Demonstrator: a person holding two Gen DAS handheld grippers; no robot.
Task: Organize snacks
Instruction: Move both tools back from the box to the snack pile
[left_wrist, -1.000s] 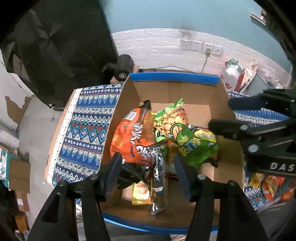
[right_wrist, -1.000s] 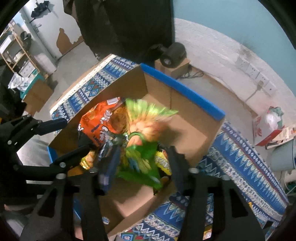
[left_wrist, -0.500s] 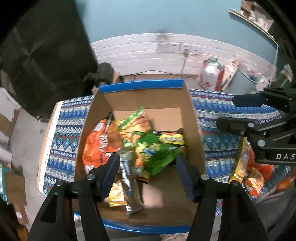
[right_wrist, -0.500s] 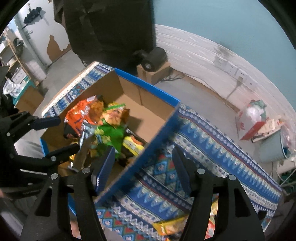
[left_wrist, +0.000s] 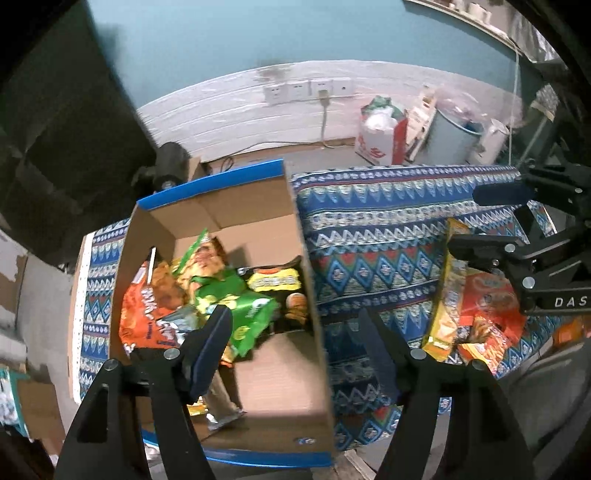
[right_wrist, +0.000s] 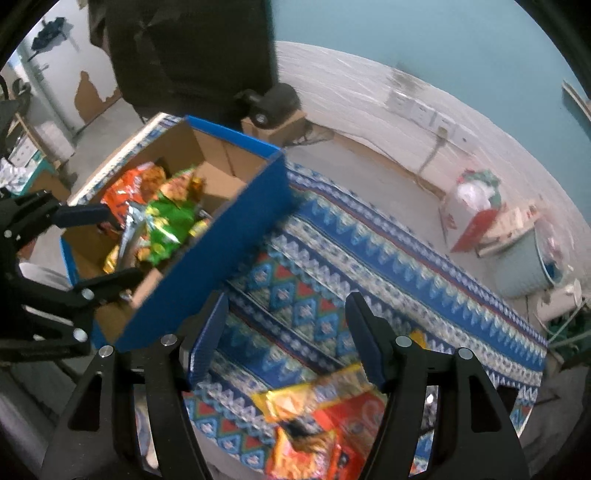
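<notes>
Snack packets (right_wrist: 325, 417) lie on the counter (right_wrist: 332, 258) just below the right tool (right_wrist: 286, 339), which hovers wide open, empty. Left tool (left_wrist: 295, 343), likewise spread and empty, hangs over the cardboard box (left_wrist: 310, 295) at the counter's left end.

left gripper (left_wrist: 295, 343): jaws apart, empty, over box's right wall | cardboard box (left_wrist: 314, 288): green bag (left_wrist: 243, 310), orange bag (left_wrist: 144, 314) at its left | patterned cloth (left_wrist: 369, 236): snack packets (left_wrist: 476, 317) at right edge under right gripper (left_wrist: 480, 218)
</notes>
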